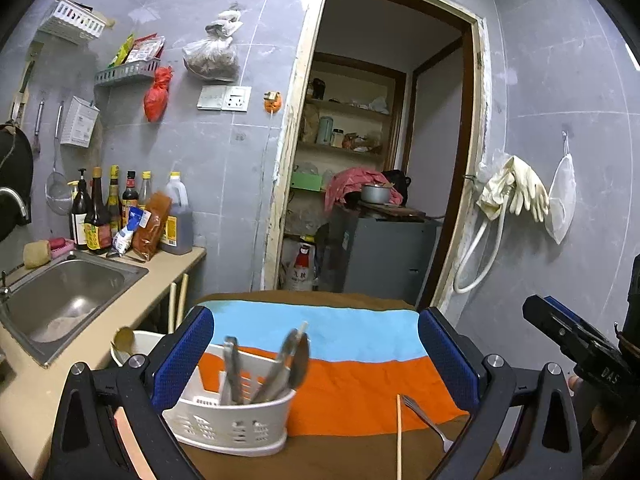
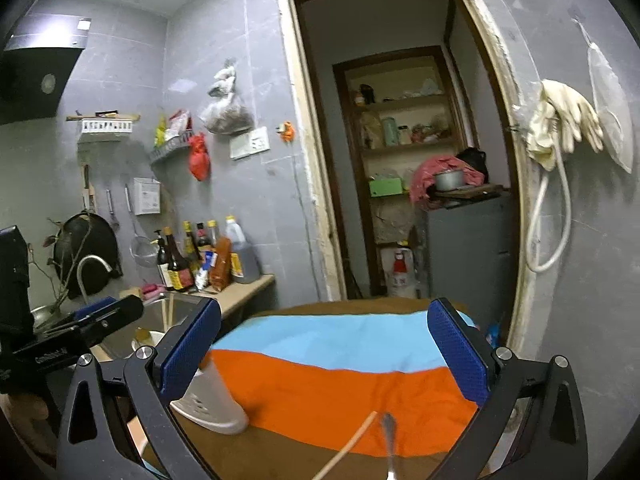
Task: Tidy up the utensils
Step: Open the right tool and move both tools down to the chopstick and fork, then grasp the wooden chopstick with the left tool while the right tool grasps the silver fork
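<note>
A white slotted utensil holder [image 1: 228,420] stands on the left of the orange and blue cloth [image 1: 352,384], with several metal utensils [image 1: 280,368] upright in it. A metal fork [image 1: 426,420] and a wooden chopstick [image 1: 399,436] lie on the cloth to its right. My left gripper [image 1: 316,356] is open above the cloth, with the holder at its left finger. My right gripper [image 2: 326,348] is open; the holder [image 2: 212,404] is by its left finger, and the chopstick [image 2: 348,446] and fork [image 2: 389,436] lie low between the fingers.
The cloth covers a brown table [image 1: 320,456]. A steel sink [image 1: 64,292] and a counter with sauce bottles [image 1: 120,212] are at the left. A white bucket [image 1: 136,344] sits below the counter. A doorway [image 1: 376,160] opens behind the table. Rubber gloves [image 1: 516,188] hang on the right wall.
</note>
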Demonstrator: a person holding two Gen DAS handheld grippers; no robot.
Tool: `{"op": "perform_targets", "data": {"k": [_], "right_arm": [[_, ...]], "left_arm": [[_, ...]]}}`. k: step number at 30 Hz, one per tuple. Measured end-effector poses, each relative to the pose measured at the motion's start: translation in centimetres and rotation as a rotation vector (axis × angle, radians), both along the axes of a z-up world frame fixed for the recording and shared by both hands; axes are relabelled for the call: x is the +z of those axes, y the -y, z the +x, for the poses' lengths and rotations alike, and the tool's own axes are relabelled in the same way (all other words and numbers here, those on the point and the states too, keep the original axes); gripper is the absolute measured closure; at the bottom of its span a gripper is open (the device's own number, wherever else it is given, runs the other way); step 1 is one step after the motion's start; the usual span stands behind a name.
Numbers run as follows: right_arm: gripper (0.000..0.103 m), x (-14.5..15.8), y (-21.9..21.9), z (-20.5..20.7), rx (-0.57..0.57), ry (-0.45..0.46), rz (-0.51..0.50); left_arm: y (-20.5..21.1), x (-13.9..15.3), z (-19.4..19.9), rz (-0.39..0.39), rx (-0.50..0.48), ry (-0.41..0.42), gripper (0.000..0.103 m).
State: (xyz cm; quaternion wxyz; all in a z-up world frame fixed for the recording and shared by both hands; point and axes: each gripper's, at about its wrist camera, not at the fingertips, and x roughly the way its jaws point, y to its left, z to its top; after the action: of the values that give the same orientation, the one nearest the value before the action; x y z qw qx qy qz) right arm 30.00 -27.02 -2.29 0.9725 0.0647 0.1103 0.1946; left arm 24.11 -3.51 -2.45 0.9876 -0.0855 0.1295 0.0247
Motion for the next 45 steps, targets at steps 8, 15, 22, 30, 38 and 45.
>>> {"op": "perform_targets", "data": {"k": [8,15,22,30,38,45], "right_arm": [[0.002,-2.6,3.7,2.4,-0.033,-0.094,-0.037],[0.002,-5.1,5.2,4.0,-0.045,-0.130,-0.062],[0.002,-9.0,6.0,6.3,-0.021,-0.237,-0.044],[0.016,-14.6,6.5,10.1,0.057,-0.434,-0.017],[0.047,-18.4,4.8,12.5,0.187,-0.555,-0.073],[0.059,-20.3,3.4,13.5,0.248,-0.602,-0.115]], "left_arm": [[2.9,-2.6,0.5,0.006,-0.033,-0.075,0.000],[4.3,-5.1,2.1,0.017,-0.052,-0.124,0.000],[5.7,-7.9,4.8,0.007,-0.127,-0.241,0.000],[7.3,-12.1,7.5,-0.018,-0.222,-0.401,0.000],[8.7,-15.1,9.9,-0.043,-0.326,-0.513,0.040],[10.1,-17.6,11.7,-0.067,-0.381,-0.633,0.073]]}}
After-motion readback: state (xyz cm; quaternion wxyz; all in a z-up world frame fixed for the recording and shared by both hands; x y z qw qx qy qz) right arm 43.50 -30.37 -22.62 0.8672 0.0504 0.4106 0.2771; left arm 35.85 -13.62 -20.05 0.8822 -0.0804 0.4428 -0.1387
